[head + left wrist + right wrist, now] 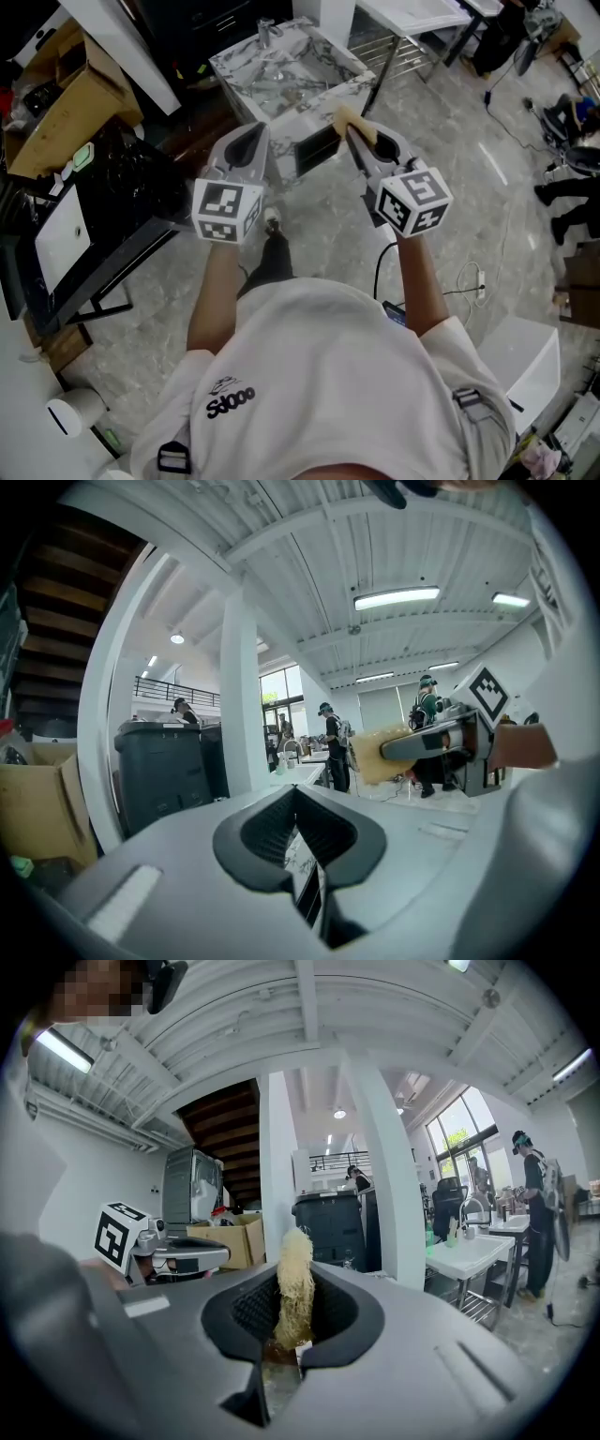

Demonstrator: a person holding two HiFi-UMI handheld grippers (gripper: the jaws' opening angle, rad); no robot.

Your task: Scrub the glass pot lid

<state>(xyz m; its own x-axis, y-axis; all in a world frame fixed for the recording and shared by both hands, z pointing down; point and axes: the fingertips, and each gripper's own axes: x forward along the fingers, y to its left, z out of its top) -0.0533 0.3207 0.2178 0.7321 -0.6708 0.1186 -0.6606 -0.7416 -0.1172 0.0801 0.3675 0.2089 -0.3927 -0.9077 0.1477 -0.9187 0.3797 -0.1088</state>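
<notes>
My right gripper (pixel 354 141) is shut on a yellowish scrub sponge (pixel 347 116), held up in front of my chest. In the right gripper view the sponge (pixel 294 1279) stands upright between the jaws of the right gripper (pixel 292 1321). My left gripper (pixel 249 139) is level with it on the left, a short gap apart, shut with nothing in it. The left gripper view shows the left gripper (pixel 296 803) with its jaws together, and the sponge (pixel 375 755) in the other gripper off to the right. I cannot make out a glass pot lid in any view.
A marble sink counter (pixel 281 70) with a tap stands ahead beyond the grippers. Cardboard boxes (pixel 70 103) and a black rack (pixel 122 187) are at the left, and a white box (pixel 530 361) is at the right. Cables (pixel 469 277) lie on the floor. Other people stand far off by a white sink (pixel 469 1251).
</notes>
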